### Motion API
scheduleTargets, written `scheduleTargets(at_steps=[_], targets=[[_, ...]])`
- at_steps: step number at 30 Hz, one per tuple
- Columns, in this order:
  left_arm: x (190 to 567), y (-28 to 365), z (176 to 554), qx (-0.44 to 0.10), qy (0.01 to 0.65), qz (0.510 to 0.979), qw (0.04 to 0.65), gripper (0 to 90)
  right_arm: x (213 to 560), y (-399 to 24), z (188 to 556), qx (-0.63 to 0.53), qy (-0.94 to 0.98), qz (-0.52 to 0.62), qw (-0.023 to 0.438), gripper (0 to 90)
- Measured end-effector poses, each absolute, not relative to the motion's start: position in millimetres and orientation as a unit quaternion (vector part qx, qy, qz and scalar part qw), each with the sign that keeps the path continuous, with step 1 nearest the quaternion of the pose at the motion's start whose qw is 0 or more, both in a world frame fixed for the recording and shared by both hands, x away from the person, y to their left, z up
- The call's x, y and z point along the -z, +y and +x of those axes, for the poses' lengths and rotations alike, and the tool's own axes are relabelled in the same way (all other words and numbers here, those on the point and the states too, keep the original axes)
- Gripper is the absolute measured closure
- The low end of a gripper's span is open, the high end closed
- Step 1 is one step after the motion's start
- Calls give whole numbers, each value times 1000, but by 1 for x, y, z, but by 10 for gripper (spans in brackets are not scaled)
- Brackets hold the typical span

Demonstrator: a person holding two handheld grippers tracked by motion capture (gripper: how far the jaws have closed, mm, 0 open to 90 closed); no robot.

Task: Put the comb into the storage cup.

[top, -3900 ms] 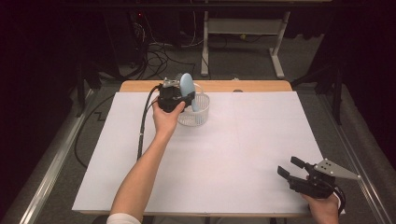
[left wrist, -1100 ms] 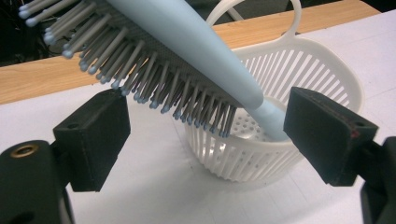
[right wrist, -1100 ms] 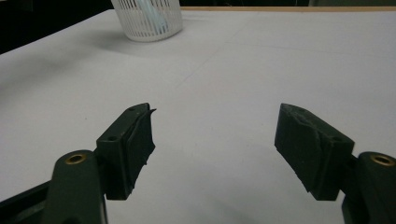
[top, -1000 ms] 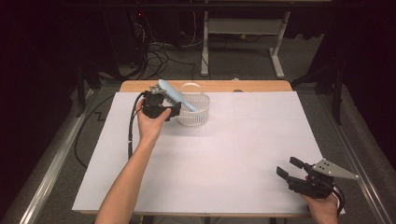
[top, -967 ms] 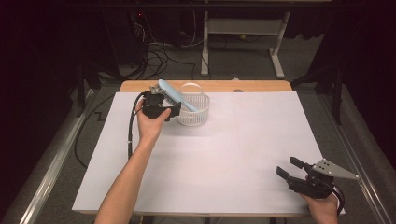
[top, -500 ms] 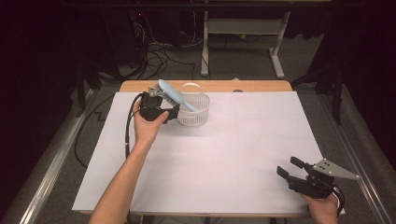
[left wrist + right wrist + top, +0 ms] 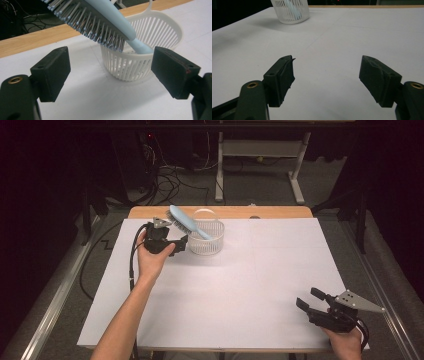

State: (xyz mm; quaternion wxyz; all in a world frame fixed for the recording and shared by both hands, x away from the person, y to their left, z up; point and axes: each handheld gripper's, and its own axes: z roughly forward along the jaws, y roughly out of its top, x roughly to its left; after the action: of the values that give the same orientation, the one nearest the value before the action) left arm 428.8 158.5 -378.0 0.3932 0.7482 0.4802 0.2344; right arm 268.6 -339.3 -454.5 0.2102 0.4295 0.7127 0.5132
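A light blue hairbrush (image 7: 183, 223) leans in a white slotted basket (image 7: 210, 245) at the back of the table, handle down inside, bristle head sticking out up and to the left. My left gripper (image 7: 183, 241) sits just left of the basket, open, its pads apart from brush and basket. In the left gripper view the brush (image 7: 100, 22) hangs bristles-down above the wide jaws (image 7: 110, 72), with the basket (image 7: 160, 32) behind. My right gripper (image 7: 306, 298) rests open near the front right edge, nothing between its fingers (image 7: 325, 80); the basket (image 7: 292, 11) is far off.
White paper (image 7: 260, 280) covers the table, with a strip of wooden edge (image 7: 280, 212) at the back. The left gripper's black cable (image 7: 132, 265) trails down the table's left side. Cables and a desk frame (image 7: 255, 155) lie on the floor beyond.
Earlier the left gripper held the brush upright over the basket. The brush now leans in the basket, let go, and the left gripper has backed off slightly to the left. The right gripper has kept still.
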Motion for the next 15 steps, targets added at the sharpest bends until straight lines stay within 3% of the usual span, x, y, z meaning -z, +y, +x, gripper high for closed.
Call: scheduleTargets(at_steps=[15], targets=[[377,167,415,-236,477,746,400,170,454,-339,268,-514,713,429,208,283]])
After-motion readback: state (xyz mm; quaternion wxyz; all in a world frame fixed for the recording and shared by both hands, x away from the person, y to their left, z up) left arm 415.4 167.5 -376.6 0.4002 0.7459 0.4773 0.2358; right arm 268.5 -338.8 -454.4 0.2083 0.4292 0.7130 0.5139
